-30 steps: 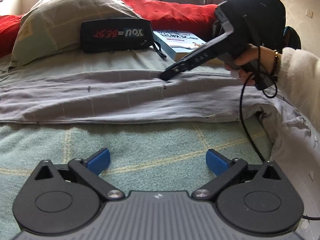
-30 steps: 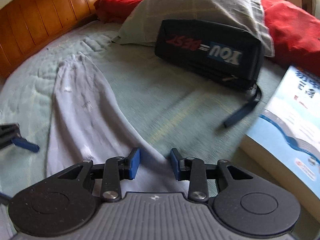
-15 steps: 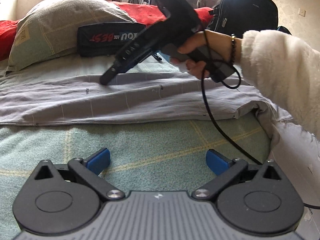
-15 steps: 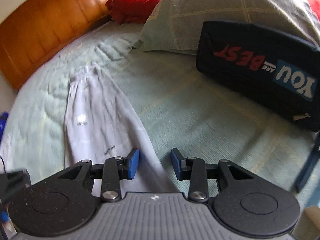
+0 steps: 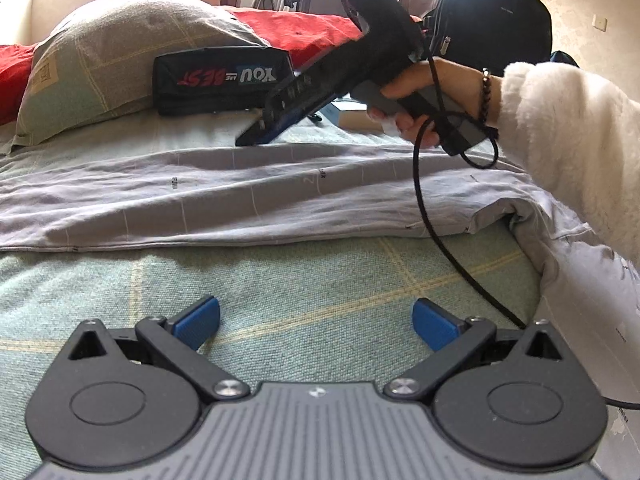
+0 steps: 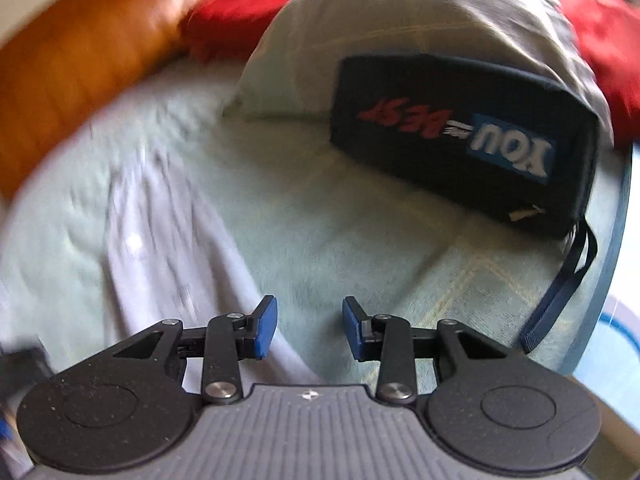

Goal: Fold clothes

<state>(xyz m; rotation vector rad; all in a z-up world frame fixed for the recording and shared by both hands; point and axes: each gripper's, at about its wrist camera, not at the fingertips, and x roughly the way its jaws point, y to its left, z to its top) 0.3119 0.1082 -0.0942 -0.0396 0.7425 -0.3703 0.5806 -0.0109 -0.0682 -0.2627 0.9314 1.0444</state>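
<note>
right gripper parted, above garment edge

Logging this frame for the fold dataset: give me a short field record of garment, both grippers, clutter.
garment: grey trousers lying flat across the green checked bedspread, unfolded
left gripper: fingers wide open, empty, low over the bedspread, short of the garment
right gripper: fingers open, empty, tips above the garment's far edge
right hand: holds the gripper handle, white fleece sleeve
clutter: black pouch against the pillow; book partly hidden
image quality: right wrist view blurred
</note>
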